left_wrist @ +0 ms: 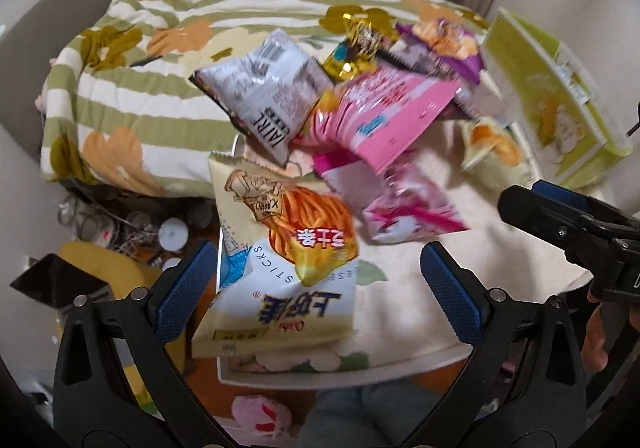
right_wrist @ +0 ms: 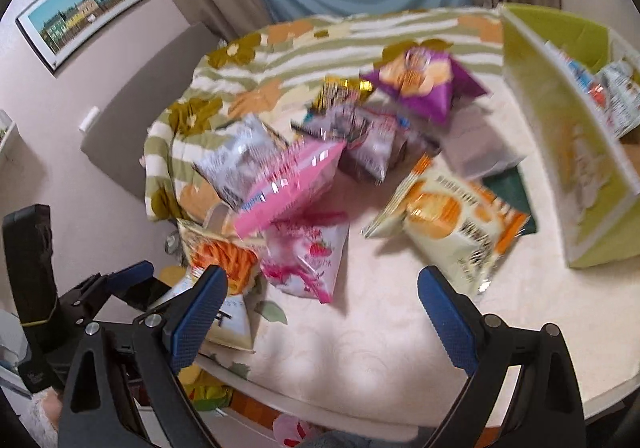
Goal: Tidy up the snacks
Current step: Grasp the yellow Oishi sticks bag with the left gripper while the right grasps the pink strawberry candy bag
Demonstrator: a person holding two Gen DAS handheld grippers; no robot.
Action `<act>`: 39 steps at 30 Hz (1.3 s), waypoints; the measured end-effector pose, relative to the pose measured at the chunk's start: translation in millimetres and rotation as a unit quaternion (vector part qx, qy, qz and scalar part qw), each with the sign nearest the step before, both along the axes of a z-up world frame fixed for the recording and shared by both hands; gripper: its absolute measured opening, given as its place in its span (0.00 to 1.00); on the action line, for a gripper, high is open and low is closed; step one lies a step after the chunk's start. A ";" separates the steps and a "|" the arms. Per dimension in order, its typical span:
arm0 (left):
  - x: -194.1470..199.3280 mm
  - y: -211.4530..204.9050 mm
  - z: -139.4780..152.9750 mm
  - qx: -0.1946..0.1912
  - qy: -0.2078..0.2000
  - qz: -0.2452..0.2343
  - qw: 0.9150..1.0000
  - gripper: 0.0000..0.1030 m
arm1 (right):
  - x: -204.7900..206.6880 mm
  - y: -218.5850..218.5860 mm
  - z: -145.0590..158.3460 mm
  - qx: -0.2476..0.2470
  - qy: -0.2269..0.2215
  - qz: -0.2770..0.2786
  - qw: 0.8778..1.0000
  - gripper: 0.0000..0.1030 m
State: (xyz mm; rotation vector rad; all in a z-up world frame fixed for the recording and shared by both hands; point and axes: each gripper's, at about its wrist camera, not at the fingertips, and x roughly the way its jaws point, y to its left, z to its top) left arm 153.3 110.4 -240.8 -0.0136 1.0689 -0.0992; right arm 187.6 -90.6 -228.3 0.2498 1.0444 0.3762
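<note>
Motion blur smears most pack lettering — you cannot read it. The snack pile (right_wrist: 320, 168) lies on the worktop (right_wrist: 380, 348), with the cheese-stick pack (left_wrist: 280, 260) overhanging its near-left edge. A green box (right_wrist: 568, 152) stands at the right, its contents partly cut off. Your left gripper (left_wrist: 316, 288) and right gripper (right_wrist: 320, 312) hover above the worktop — jaws spread wide, holding nothing.

Snack bags (left_wrist: 352, 116) heaped on table, green box (right_wrist: 568, 152) upright beside.

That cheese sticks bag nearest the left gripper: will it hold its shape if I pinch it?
The cheese sticks bag looks puffed and glossy, so probably light, crushable and somewhat slippery. It overhangs the table edge, so a push might tip it off.
</note>
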 end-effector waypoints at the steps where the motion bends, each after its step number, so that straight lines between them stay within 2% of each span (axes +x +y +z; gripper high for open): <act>1: 1.1 -2.1 -5.6 0.008 0.000 0.000 1.000 0.96 | 1.6 1.7 -6.2 0.002 0.004 0.002 1.000 0.92; 7: 11.4 -18.3 -31.6 0.074 0.003 -0.010 0.997 0.91 | 12.0 12.2 -30.1 0.015 0.021 0.008 1.000 0.92; 8: 13.0 -20.4 -34.3 0.084 0.003 -0.012 0.996 0.89 | 13.2 13.9 -32.0 0.016 0.023 0.009 1.000 0.92; 9: 14.4 -22.3 -37.3 0.091 0.006 -0.014 0.996 0.80 | 14.4 15.2 -34.9 0.016 0.025 0.011 0.999 0.92; 12: 18.5 -23.2 -45.4 0.110 0.017 -0.012 0.994 0.72 | 18.5 17.8 -41.1 0.016 0.031 0.015 0.999 0.92; 21: 19.9 -16.3 -43.8 0.097 0.025 -0.011 0.995 0.60 | 27.4 32.9 -53.5 0.017 0.042 0.031 0.999 0.92; 28: 15.7 -11.7 -42.2 0.083 0.029 -0.005 0.996 0.59 | 39.9 45.6 -60.3 0.000 0.040 0.039 0.998 0.91; 34: 13.0 -10.4 -42.7 0.079 0.028 0.001 0.996 0.59 | 47.3 52.0 -66.1 -0.010 0.042 0.048 0.998 0.81; 38: 15.0 -12.1 -44.1 0.083 0.033 0.001 0.996 0.59 | 49.8 55.3 -66.7 -0.020 0.039 0.053 0.998 0.71; 39: 15.4 -12.4 -44.4 0.083 0.033 0.002 0.996 0.59 | 49.5 55.7 -66.4 -0.021 0.039 0.054 0.998 0.65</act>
